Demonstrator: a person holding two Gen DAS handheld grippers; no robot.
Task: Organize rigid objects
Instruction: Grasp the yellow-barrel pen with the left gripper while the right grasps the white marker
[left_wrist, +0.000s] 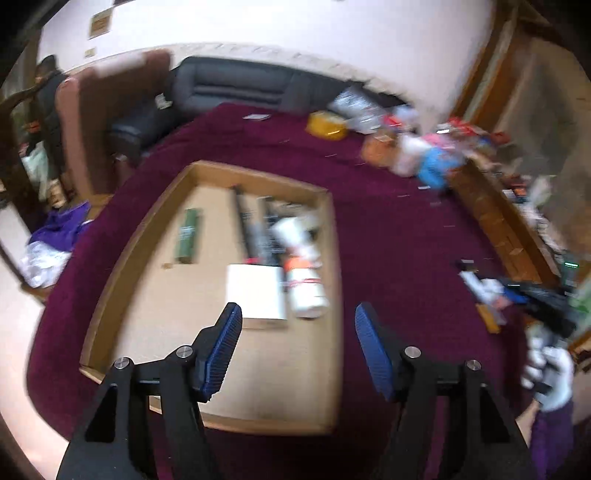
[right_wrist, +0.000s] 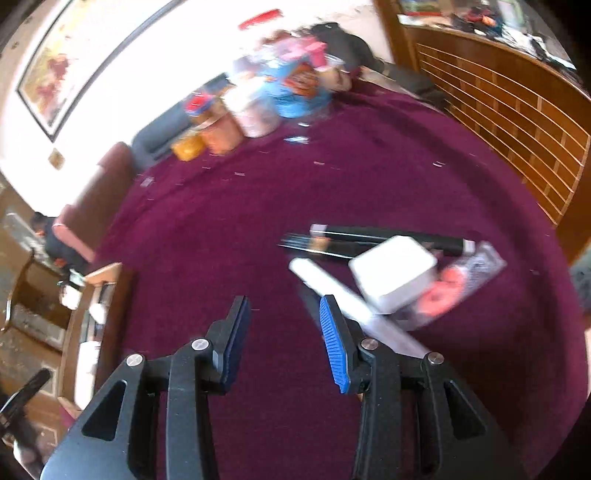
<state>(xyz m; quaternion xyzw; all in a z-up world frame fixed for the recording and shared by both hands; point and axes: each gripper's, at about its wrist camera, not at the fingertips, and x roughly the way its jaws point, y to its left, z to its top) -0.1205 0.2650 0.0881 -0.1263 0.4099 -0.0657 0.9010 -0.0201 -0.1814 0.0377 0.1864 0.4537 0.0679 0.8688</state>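
1. Lying inside the shallow wooden tray (left_wrist: 110, 280) below my left gripper (left_wrist: 299, 321) are rigid things: a flat white box (left_wrist: 256, 291) at the near side, a white cylindrical bottle (left_wrist: 304, 288) with a red band touching its right edge, long dark sticks (left_wrist: 245, 225) farther back, and a green bar (left_wrist: 189, 236) to the left.
2. The tray has a pale flat floor and low, straight wood walls; it sits on a plush maroon cloth (left_wrist: 388, 240).
3. My left gripper hangs over the tray's near part with its ribbed blue pads standing wide apart and nothing between them.
4. My right gripper (right_wrist: 286, 321) stands partly open and empty above bare maroon cloth; just to its right lie a white rounded box (right_wrist: 393, 273), a long white stick (right_wrist: 332, 288), a black bar (right_wrist: 384, 236) and a clear packet (right_wrist: 465, 277) with pink rings.
5. Motion blur leaves all labels unreadable.
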